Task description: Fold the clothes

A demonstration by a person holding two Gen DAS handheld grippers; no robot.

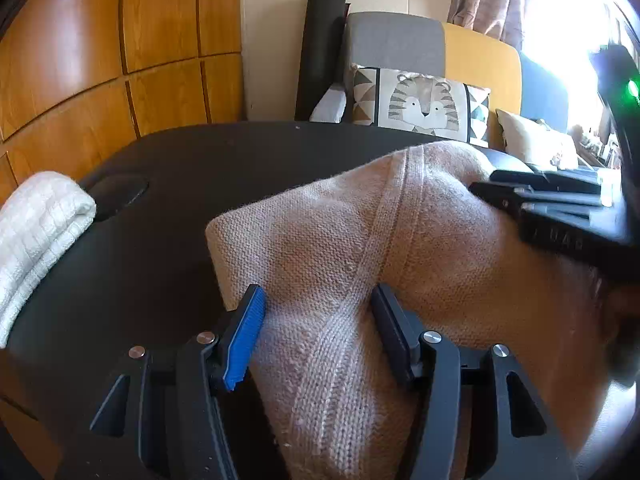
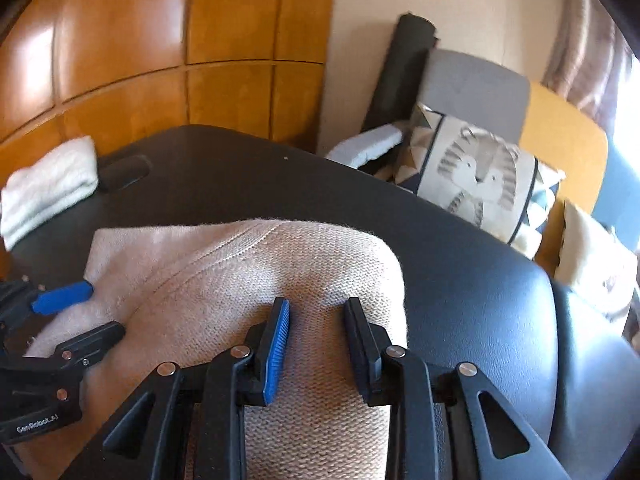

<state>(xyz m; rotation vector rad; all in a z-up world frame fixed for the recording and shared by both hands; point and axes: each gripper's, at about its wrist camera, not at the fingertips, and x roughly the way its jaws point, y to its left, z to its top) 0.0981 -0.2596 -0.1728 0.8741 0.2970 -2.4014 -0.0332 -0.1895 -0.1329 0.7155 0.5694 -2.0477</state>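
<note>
A pink-beige knit garment point(image 1: 340, 232) lies bunched on a black padded table point(image 1: 200, 160), a ribbed band running across it. My left gripper point(image 1: 316, 320) is open, its blue pad point(image 1: 244, 336) and black finger on either side of a fold of the knit without squeezing it. In the right wrist view the same garment point(image 2: 240, 256) humps up over the table point(image 2: 460, 260), and my right gripper point(image 2: 318, 304) is shut on a thick fold at its right end. The left gripper point(image 2: 105, 308) shows at the left edge, spread over the cloth. The right gripper point(image 1: 486, 184) shows blurred at the right.
A folded white towel point(image 1: 36, 232) point(image 2: 48, 184) rests at the table's far left, beside an oval hole. Behind the table stand a sofa with a tiger cushion point(image 1: 424, 104) point(image 2: 480, 176), a rolled dark mat point(image 1: 320, 52) and wooden cabinet doors point(image 1: 100, 60).
</note>
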